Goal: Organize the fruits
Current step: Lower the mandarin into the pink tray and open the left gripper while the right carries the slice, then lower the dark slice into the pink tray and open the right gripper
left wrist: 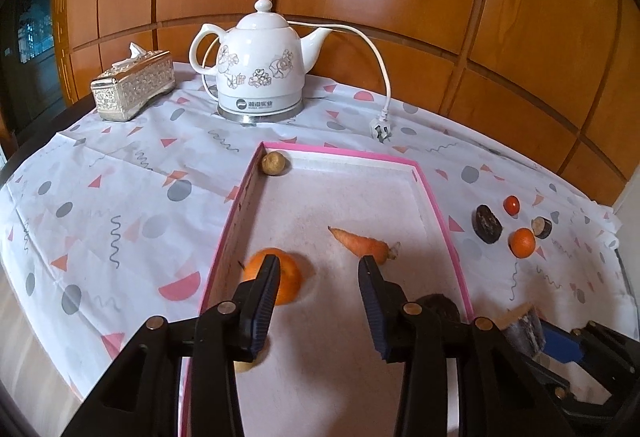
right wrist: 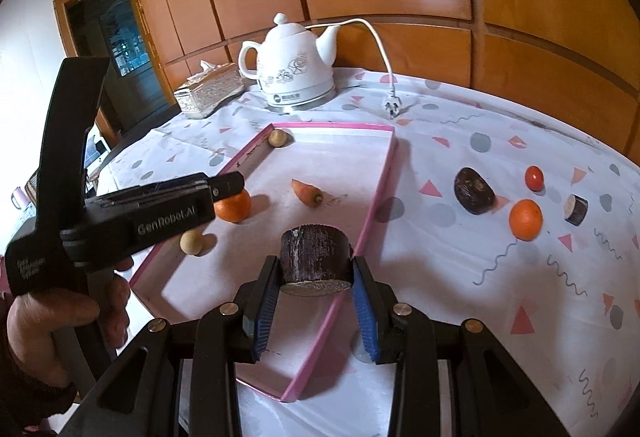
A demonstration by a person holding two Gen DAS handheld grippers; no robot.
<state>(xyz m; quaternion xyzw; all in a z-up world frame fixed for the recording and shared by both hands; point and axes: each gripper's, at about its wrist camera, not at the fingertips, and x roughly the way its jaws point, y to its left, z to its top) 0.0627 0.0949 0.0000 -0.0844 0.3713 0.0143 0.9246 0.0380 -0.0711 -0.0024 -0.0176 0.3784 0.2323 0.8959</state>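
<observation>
A pink-rimmed tray [left wrist: 340,152] [right wrist: 376,205] lies on the patterned cloth. In it are an orange [left wrist: 280,277] [right wrist: 234,207], a small carrot [left wrist: 362,243] [right wrist: 306,192] and two small brown round fruits [left wrist: 274,163] [right wrist: 192,242]. My left gripper [left wrist: 320,265] is open and empty above the tray, between orange and carrot. My right gripper [right wrist: 314,273] is shut on a dark purple cut chunk [right wrist: 314,257], held over the tray's right rim. On the cloth to the right lie another dark chunk [right wrist: 474,195], an orange [right wrist: 525,219], a red tomato [right wrist: 534,178] and a small dark slice [right wrist: 576,209].
A white floral kettle [left wrist: 260,65] with a loose cord and plug [left wrist: 380,127] stands at the back. A silver tissue box [left wrist: 134,83] is at the back left. Wooden panels rise behind the table. The table edge curves close on the left.
</observation>
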